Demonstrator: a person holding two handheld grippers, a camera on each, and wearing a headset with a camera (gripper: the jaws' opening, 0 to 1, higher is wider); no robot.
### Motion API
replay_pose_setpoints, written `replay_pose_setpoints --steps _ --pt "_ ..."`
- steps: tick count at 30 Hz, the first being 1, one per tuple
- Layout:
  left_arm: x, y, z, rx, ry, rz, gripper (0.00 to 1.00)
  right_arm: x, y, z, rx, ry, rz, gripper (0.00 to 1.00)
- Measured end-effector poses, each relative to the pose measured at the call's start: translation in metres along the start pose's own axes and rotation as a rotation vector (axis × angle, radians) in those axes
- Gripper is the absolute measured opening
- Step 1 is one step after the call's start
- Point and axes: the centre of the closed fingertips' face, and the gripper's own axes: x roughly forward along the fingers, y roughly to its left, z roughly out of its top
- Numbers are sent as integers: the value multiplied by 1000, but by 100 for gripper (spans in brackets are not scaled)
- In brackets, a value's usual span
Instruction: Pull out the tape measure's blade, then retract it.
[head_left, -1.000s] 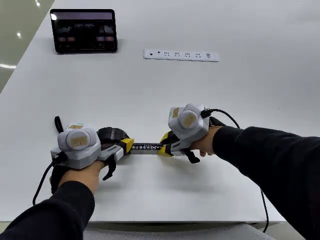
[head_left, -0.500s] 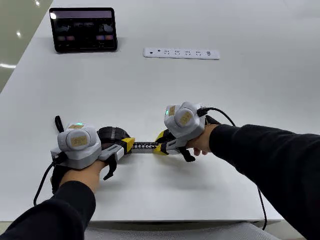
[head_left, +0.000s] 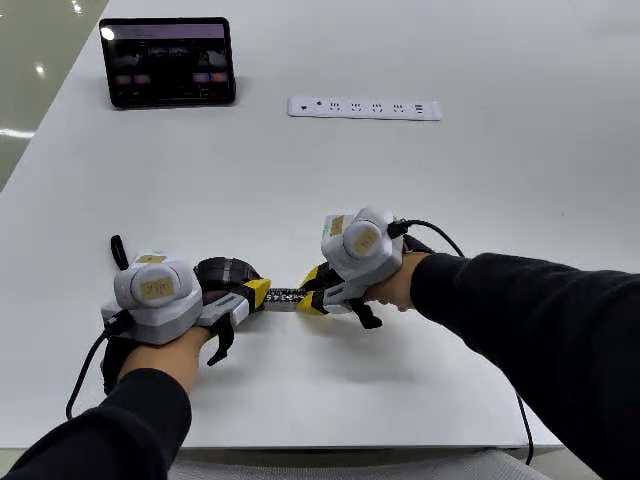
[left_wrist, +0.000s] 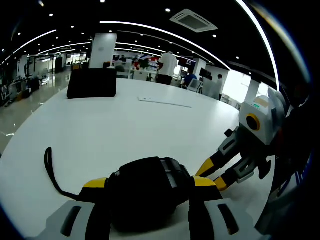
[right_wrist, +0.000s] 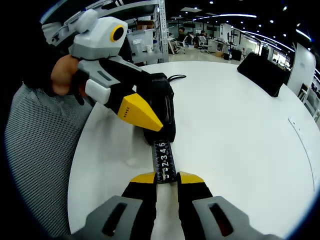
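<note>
While the left gripper (left_wrist: 149, 183) clamps the black tape measure case (left_wrist: 145, 200) on the white table (head_left: 300, 180), the right gripper (right_wrist: 165, 178) pinches the short exposed blade (right_wrist: 163, 159), apparently near its tip.

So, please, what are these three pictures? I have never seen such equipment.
No robot here: a person holds a two-jaw tool in each hand. One picture comes from a camera on the person's head; the two round ones come from cameras riding on the tools. The left tool is shut on a black tape measure; the right tool pinches its blade, a short length drawn out. On the white table also sit a tablet and a power strip.
</note>
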Motion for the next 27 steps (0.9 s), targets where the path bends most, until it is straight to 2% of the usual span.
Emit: replay_pose_setpoints --steps 5,11,27 --pt "0 0 0 0 0 -2 58 4 1 4 22 1 -1 11" --pt "0 0 0 -1 0 -2 58 5 1 6 -4 -23 -3 10" --pt "1 2 0 -4 -1 -2 58 16 4 16 -26 -26 2 10"
